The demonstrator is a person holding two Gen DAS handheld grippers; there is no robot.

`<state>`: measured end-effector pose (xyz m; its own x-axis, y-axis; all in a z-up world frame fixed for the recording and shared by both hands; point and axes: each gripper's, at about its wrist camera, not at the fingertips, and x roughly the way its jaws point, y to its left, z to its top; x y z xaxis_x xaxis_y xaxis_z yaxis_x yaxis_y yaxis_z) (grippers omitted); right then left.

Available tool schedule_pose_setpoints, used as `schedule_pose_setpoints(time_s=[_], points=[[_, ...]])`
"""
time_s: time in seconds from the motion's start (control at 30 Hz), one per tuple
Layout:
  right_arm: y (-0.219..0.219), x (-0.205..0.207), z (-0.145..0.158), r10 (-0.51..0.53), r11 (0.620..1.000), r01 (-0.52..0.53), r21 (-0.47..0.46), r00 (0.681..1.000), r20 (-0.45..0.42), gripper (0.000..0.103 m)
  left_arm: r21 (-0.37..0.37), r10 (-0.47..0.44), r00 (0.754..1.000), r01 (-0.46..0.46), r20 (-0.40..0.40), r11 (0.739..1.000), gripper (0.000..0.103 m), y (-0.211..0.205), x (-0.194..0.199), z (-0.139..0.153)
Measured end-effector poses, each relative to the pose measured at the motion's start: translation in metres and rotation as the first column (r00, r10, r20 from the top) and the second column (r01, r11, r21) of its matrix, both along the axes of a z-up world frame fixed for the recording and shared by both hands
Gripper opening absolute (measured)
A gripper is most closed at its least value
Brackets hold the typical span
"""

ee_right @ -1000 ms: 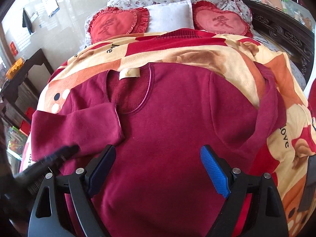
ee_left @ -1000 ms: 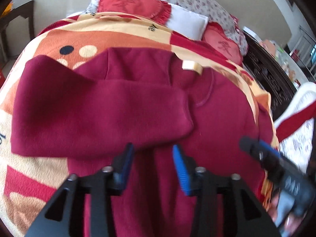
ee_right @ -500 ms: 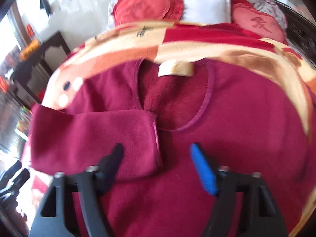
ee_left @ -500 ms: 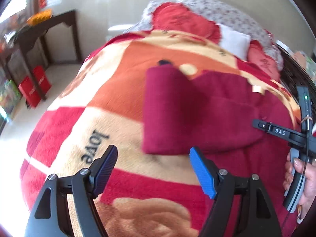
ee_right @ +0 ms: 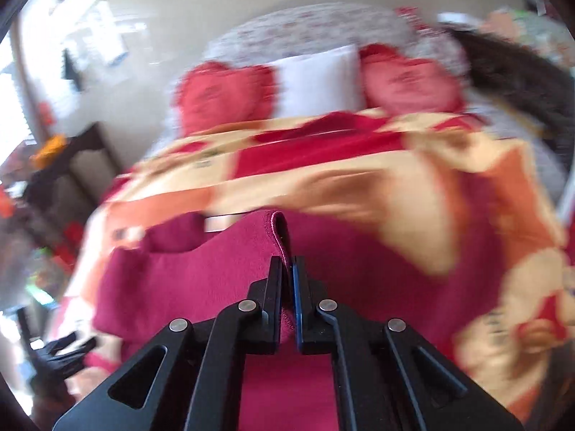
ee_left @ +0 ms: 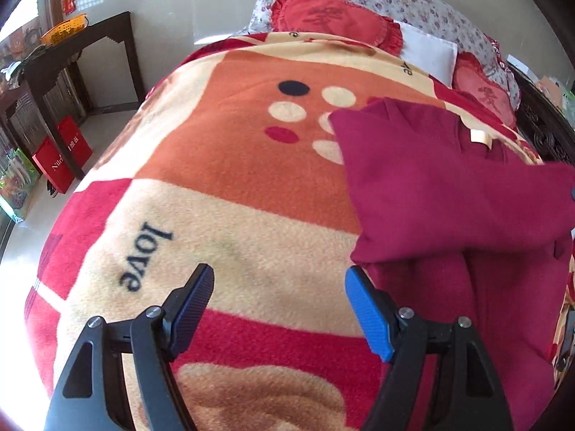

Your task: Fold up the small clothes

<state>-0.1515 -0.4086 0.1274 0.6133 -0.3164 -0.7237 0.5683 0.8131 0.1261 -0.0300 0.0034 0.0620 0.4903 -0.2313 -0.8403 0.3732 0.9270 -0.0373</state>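
A maroon sweater (ee_left: 449,186) lies on the bed, one sleeve folded across its chest. In the left wrist view it fills the right side. My left gripper (ee_left: 278,280) hangs open over the bare blanket, just left of the sweater's edge, with nothing between its fingers. In the blurred right wrist view my right gripper (ee_right: 287,269) is shut on the folded sleeve's cuff (ee_right: 276,230), which stands up above the jaws, and the sleeve is raised off the sweater's body (ee_right: 201,273).
A fleece blanket (ee_left: 215,165) in orange, cream and red covers the bed. Red heart pillows (ee_left: 323,14) and a white one sit at the head. A dark wooden side table (ee_left: 90,39) and red bags (ee_left: 61,158) stand to the left of the bed.
My right gripper went from wide open to shut on the sleeve cuff and lifted it. My left gripper opened and swung left off the sweater to above the blanket.
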Motion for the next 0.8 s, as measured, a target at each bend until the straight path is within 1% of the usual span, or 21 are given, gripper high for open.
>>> schedule_pose_setpoints(time_s=[0.07,0.13,0.17,0.2,0.23,0.27,0.3,0.33,0.37,0.4,0.47,0.5,0.53,0.57,0.63,0.67,0.7,0.73,0.77,0.8], points=[[-0.019,-0.003,-0.014,-0.035,0.999,0.036,0.030,0.999,-0.031,0.000,-0.005,-0.010,1.000,0.010,-0.009,1.000,0.079,-0.004,-0.001,0.000],[-0.028,0.008,-0.032,-0.018,0.997,0.026,0.076,0.994,-0.108,0.000,-0.009,-0.018,1.000,0.018,-0.016,1.000,0.079,-0.007,-0.002,0.001],[-0.030,0.009,-0.033,-0.012,0.996,0.023,0.082,0.992,-0.125,0.000,-0.017,-0.027,0.999,0.027,-0.017,1.000,0.079,-0.007,-0.004,0.003],[-0.025,0.008,-0.031,-0.009,0.997,0.018,0.071,0.994,-0.113,0.003,-0.030,-0.040,0.999,0.040,-0.015,0.999,0.079,-0.009,-0.006,0.006],[-0.016,0.007,-0.025,-0.005,0.999,0.009,0.050,0.997,-0.083,0.011,-0.044,-0.056,0.998,0.055,-0.008,0.997,0.079,-0.009,-0.009,0.008],[-0.004,0.010,-0.018,0.016,0.999,-0.014,0.034,0.999,-0.051,0.017,-0.050,-0.064,0.998,0.063,-0.004,0.997,0.079,-0.011,-0.011,0.009],[0.007,0.015,-0.012,0.048,0.998,-0.047,0.033,0.998,-0.030,0.019,-0.056,-0.077,0.997,0.077,0.004,0.995,0.079,-0.014,-0.012,0.009],[0.026,0.029,-0.007,0.133,0.990,-0.132,0.052,0.991,-0.005,0.023,-0.053,-0.085,0.996,0.085,0.006,0.995,0.079,-0.017,-0.012,0.008],[0.038,0.041,-0.004,0.193,0.979,-0.193,0.072,0.981,0.005,0.025,-0.042,-0.093,0.996,0.093,0.003,0.995,0.079,-0.022,-0.011,0.005],[0.055,0.058,-0.003,0.283,0.953,-0.283,0.107,0.959,0.018,0.025,-0.028,-0.101,0.995,0.101,-0.005,0.995,0.079,-0.028,-0.010,0.002],[0.094,0.097,0.000,0.442,0.880,-0.445,0.167,0.895,0.056,0.025,-0.012,-0.126,0.992,0.125,-0.026,0.992,0.079,-0.037,-0.007,-0.008],[0.115,0.117,-0.001,0.503,0.847,-0.504,0.170,0.863,0.055,0.025,-0.006,-0.132,0.991,0.132,-0.031,0.991,0.079,-0.041,-0.005,-0.012],[0.134,0.131,-0.002,0.544,0.826,-0.542,0.155,0.839,0.039,0.025,-0.004,-0.132,0.991,0.131,-0.034,0.991,0.079,-0.042,-0.003,-0.016],[0.150,0.146,-0.005,0.582,0.805,-0.578,0.134,0.813,0.010,0.027,-0.006,-0.126,0.991,0.126,-0.045,0.992,0.079,-0.043,0.000,-0.020],[0.184,0.181,-0.023,0.652,0.758,-0.643,0.109,0.751,-0.105,0.029,-0.035,-0.104,0.992,0.101,-0.075,0.994,0.079,-0.041,0.009,-0.027],[0.193,0.194,-0.035,0.667,0.745,-0.656,0.119,0.728,-0.161,0.029,-0.064,-0.088,0.993,0.083,-0.081,0.994,0.078,-0.038,0.015,-0.028],[0.202,0.211,-0.056,0.677,0.735,-0.660,0.159,0.699,-0.229,0.029,-0.075,-0.085,0.993,0.079,-0.082,0.994,0.074,-0.036,0.017,-0.028],[0.201,0.217,-0.069,0.676,0.736,-0.651,0.186,0.690,-0.258,0.027,-0.084,-0.086,0.993,0.079,-0.080,0.993,0.071,-0.035,0.019,-0.027],[0.201,0.225,-0.085,0.661,0.750,-0.627,0.213,0.696,-0.281,0.008,-0.091,-0.091,0.993,0.084,-0.080,0.992,0.063,-0.033,0.020,-0.026],[0.199,0.229,-0.090,0.653,0.757,-0.614,0.224,0.706,-0.273,0.000,-0.105,-0.100,0.991,0.091,-0.085,0.990,0.050,-0.031,0.021,-0.025]])
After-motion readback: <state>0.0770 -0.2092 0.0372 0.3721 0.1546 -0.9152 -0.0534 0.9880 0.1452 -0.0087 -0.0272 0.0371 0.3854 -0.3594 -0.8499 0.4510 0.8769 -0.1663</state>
